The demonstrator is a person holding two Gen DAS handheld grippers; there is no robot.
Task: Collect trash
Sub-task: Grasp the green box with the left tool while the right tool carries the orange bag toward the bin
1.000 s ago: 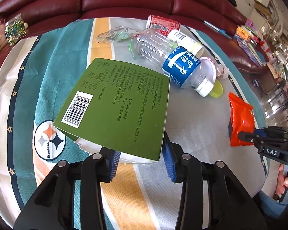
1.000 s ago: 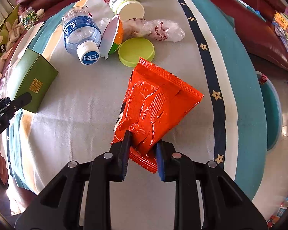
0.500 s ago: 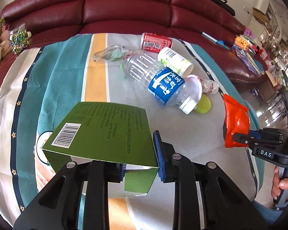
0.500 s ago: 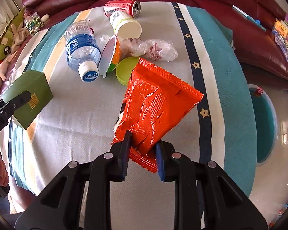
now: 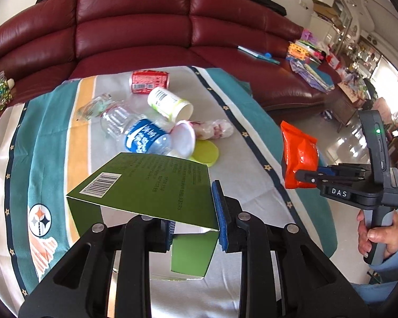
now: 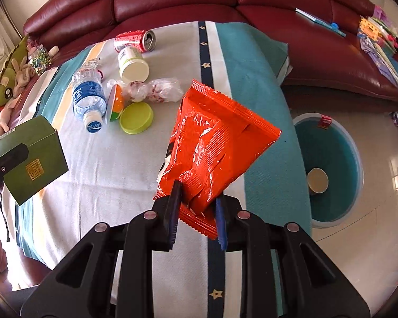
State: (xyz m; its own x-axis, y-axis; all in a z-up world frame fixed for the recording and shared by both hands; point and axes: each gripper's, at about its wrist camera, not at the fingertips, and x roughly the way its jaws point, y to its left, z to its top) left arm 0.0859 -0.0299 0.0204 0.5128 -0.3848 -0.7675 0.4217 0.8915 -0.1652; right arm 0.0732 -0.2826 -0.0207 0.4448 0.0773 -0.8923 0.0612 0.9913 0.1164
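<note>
My left gripper (image 5: 195, 213) is shut on a green carton (image 5: 151, 182) and holds it above the table; the carton also shows in the right wrist view (image 6: 31, 159). My right gripper (image 6: 197, 209) is shut on an orange snack bag (image 6: 215, 137) lifted off the table; the bag also shows in the left wrist view (image 5: 298, 151). On the striped tablecloth (image 5: 47, 137) lie a plastic bottle (image 6: 89, 98), a red can (image 6: 134, 41), a white cup (image 6: 132, 63), a green lid (image 6: 136, 119) and a crumpled wrapper (image 6: 156, 90).
A blue trash bin (image 6: 331, 167) with a paper cup inside stands on the floor to the right of the table. A dark red sofa (image 5: 135, 26) runs behind the table. Plush toys (image 6: 10, 76) lie on it at the left.
Both grippers have risen and pulled back from the table. The green carton has come off the cloth with the left gripper. The orange bag has moved toward the table's right edge, the bin now showing.
</note>
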